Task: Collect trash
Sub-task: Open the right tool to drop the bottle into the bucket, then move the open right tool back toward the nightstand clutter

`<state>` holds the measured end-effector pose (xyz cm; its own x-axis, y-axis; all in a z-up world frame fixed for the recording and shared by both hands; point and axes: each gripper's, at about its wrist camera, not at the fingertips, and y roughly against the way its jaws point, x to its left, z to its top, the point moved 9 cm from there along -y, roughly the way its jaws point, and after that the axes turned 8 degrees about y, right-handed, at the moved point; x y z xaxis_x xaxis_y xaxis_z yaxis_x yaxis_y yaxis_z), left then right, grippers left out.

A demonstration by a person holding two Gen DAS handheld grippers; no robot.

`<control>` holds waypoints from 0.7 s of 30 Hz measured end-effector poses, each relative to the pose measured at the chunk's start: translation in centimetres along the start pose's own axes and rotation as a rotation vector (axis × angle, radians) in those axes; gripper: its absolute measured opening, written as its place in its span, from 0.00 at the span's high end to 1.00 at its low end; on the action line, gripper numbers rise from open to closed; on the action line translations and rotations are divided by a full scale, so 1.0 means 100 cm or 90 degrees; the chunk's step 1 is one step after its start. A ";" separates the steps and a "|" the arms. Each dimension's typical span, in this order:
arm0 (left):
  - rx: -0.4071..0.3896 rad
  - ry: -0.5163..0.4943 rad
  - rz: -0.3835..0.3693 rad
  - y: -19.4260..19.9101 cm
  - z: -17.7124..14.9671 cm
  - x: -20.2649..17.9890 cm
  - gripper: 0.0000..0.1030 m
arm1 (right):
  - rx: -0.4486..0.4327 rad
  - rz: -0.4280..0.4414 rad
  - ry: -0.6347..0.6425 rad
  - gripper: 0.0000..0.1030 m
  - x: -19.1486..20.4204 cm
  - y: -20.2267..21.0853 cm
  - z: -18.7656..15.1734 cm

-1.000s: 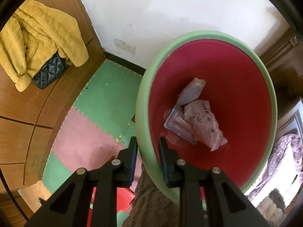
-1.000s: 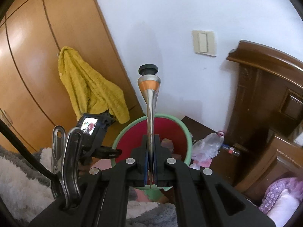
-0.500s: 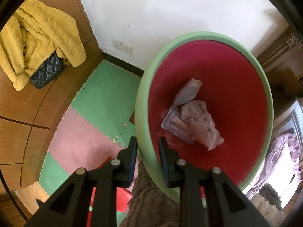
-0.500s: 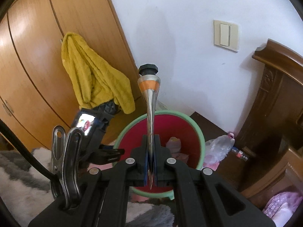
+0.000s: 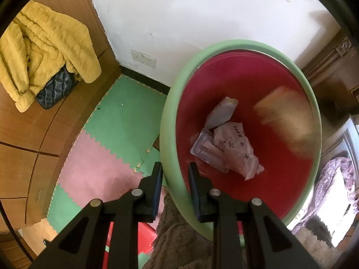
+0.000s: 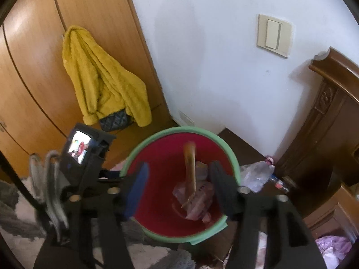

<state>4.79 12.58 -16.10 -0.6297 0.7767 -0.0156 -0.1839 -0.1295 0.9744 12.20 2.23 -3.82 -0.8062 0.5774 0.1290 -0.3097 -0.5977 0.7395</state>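
Observation:
A red bin with a green rim is held by my left gripper, whose pads are shut on the near edge of the rim. Crumpled wrappers lie at the bottom. My right gripper hangs over the bin, its jaws opening wide. A silver and orange pouch is free of the pads and drops, blurred, into the bin. In the left wrist view the pouch is a tan smear against the inner wall. The wrappers lie beneath it.
A yellow garment and a black quilted bag hang on the wooden wardrobe at the left. A crushed plastic bottle lies on the floor right of the bin, by dark carved furniture. Foam mats cover the floor.
The right jaws went from shut on the pouch to wide apart, and the pouch now falls into the bin. The right gripper came closer over the bin. The left grip is unchanged.

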 end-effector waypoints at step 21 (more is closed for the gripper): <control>0.004 0.006 0.002 -0.001 -0.003 0.001 0.77 | 0.042 -0.012 -0.042 0.27 -0.012 -0.006 -0.015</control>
<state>4.48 12.47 -16.26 -0.6375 0.7703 -0.0149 -0.1777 -0.1282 0.9757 12.61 1.04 -5.42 -0.7647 0.6248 0.1574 -0.2885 -0.5504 0.7835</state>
